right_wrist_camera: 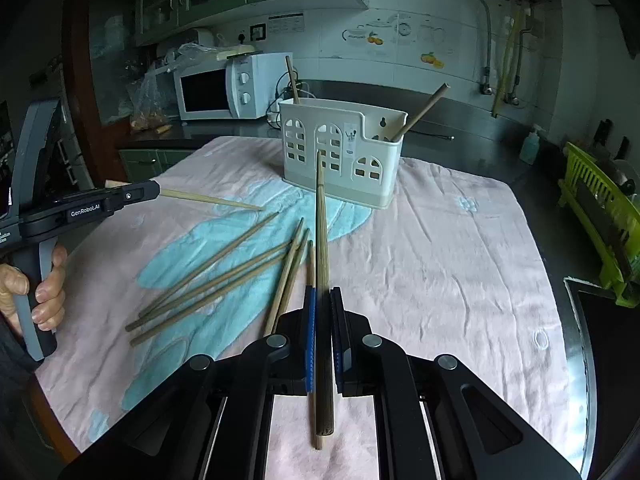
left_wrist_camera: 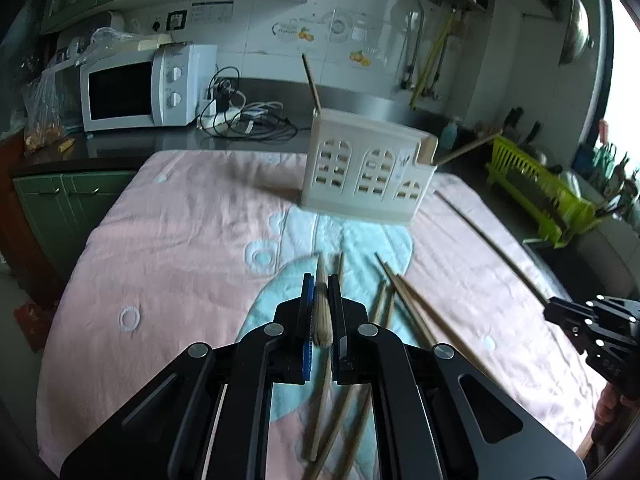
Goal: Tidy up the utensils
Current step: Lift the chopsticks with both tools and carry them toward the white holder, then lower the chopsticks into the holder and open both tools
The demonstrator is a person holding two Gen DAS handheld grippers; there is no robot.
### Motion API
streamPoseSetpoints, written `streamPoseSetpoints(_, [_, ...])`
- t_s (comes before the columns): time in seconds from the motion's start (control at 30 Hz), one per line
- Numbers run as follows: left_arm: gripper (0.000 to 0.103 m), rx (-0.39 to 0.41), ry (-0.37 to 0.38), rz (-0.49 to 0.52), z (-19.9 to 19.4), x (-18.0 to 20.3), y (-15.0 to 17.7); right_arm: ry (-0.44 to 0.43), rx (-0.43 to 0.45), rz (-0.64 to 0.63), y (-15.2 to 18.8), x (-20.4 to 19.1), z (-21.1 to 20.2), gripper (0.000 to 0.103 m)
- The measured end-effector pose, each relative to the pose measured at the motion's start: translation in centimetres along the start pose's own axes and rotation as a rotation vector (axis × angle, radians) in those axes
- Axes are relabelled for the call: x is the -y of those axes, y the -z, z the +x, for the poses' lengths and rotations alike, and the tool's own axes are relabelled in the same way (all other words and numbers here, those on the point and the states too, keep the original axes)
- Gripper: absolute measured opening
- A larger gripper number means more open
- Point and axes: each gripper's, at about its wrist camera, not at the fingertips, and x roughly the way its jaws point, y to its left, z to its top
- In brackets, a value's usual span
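Left tongs (left_wrist_camera: 321, 300) clamp 1 pale chopstick (left_wrist_camera: 322, 320); right tongs (right_wrist_camera: 323, 320) clamp 1 dark chopstick (right_wrist_camera: 322, 264) aimed at the white holder (right_wrist_camera: 340, 152), loose chopsticks (right_wrist_camera: 208, 280) lying before it.

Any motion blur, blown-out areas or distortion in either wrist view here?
Left wrist view: the chopstick in the left gripper is smeared by motion blur, and the window at the right edge is blown out white. Right wrist view: sharper, its held chopstick crisp. Both views bend the towel edges, fisheye style.
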Motion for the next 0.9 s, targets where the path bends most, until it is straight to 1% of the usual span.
streamPoseSetpoints(0.13, [0.005, 0.027, 0.025, -0.015, -0.8, 0.0, -1.0, -0.009, -0.003, -0.018, -1.0, 0.5, 0.0, 0.007])
streamPoseSetpoints(0.27, [0.005, 0.041, 0.020, -0.008, -1.1, 0.2, -2.0, 0.001, 0.010, -0.037, -2.4, 1.3, -0.3, 0.007])
streamPoseSetpoints(0.33, [0.005, 0.043, 0.029, -0.017, -1.2, 0.2, -2.7, 0.001, 0.018, -0.042, -3.2, 1.7, -0.5, 0.007])
streamPoseSetpoints(0.5, [0.005, 0.044, 0.023, -0.014, -1.0, 0.5, -4.0, -0.017, 0.026, -0.050, -5.2, 2.3, -0.3, 0.007])
streamPoseSetpoints(0.6, [0.005, 0.053, 0.015, -0.007, -0.9, 0.8, -5.2, -0.036, 0.032, -0.041, -6.8, 2.8, -0.2, 0.007])
streamPoseSetpoints(0.8, [0.005, 0.067, 0.011, 0.003, -0.7, 0.9, -8.1, -0.073, 0.048, -0.041, -11.1, 4.0, -0.7, 0.007])
streamPoseSetpoints(0.9, [0.005, 0.072, 0.010, 0.000, -0.6, 0.8, -9.4, -0.070, 0.059, -0.059, -13.4, 4.5, -1.4, 0.007])
